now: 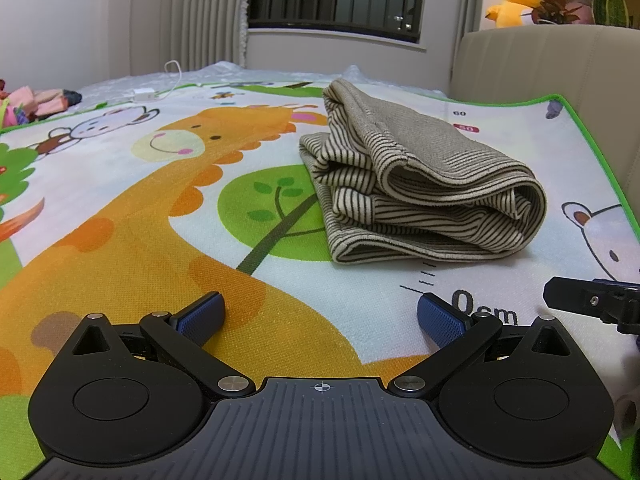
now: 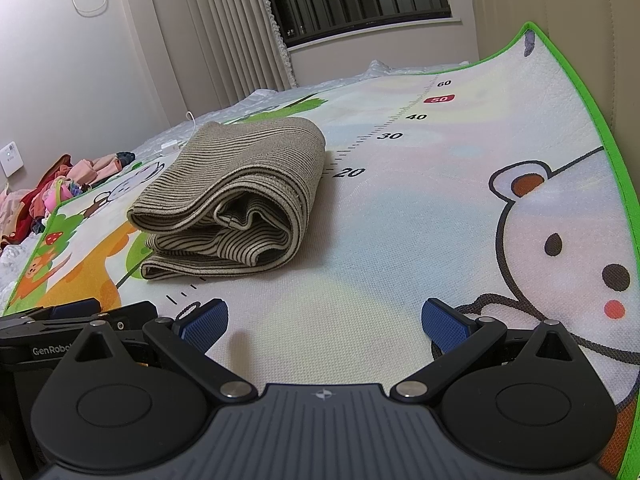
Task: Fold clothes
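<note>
"GenRobot" lettering on left gripper point(image 2: 76, 312), ruler marks 20–60 on mat point(image 2: 400, 216).

Folded striped garment point(image 1: 424, 184) lies beyond the wide-spread, empty left hand-held gripper point(image 1: 320, 316).

One folded striped garment point(image 1: 420, 184), one play mat point(image 1: 120, 240), two grippers, one yellow plush point(image 1: 512, 2) upper right, one clothes pile point(image 2: 60, 192) at left.

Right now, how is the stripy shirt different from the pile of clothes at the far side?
The stripy shirt is folded into a neat bundle on the play mat; the pile of clothes lies loose and jumbled off the mat's edge. The shirt is beige with dark stripes; the pile is pink and red. Neither is held.
</note>
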Demonstrator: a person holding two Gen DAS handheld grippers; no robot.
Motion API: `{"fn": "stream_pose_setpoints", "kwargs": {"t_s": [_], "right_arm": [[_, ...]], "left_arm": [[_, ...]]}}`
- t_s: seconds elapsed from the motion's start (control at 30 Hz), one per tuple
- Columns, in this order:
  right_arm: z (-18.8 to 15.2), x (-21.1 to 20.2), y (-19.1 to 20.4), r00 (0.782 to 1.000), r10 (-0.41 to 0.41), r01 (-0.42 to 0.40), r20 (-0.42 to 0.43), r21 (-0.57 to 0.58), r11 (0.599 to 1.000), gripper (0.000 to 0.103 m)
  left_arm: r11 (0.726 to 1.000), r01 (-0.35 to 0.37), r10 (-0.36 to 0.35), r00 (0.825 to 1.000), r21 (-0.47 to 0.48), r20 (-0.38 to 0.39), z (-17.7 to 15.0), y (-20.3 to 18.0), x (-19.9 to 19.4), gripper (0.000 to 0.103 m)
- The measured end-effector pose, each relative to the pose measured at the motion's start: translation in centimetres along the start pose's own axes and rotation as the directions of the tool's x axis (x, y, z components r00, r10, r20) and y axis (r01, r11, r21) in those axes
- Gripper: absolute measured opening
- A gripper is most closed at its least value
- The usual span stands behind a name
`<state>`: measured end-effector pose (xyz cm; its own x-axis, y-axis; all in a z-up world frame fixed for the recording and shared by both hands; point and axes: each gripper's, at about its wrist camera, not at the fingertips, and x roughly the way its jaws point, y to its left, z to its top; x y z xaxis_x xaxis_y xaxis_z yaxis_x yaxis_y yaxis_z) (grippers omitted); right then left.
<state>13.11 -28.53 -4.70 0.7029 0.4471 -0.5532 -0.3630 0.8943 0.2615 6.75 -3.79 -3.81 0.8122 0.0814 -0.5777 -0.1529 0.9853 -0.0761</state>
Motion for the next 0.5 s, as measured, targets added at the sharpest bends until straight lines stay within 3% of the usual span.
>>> {"fn": "stream_pose_setpoints", "kwargs": {"t_s": [0.5], "right_arm": [[-0.1,0.12,0.42,1.0,-0.023,0.023,-0.01,-0.025,0.999,0.103]], "left_arm": [[1.0,-0.002,0.002,1.0,0.002,-0.003,0.02,-0.06,0.01,0.103]]}}
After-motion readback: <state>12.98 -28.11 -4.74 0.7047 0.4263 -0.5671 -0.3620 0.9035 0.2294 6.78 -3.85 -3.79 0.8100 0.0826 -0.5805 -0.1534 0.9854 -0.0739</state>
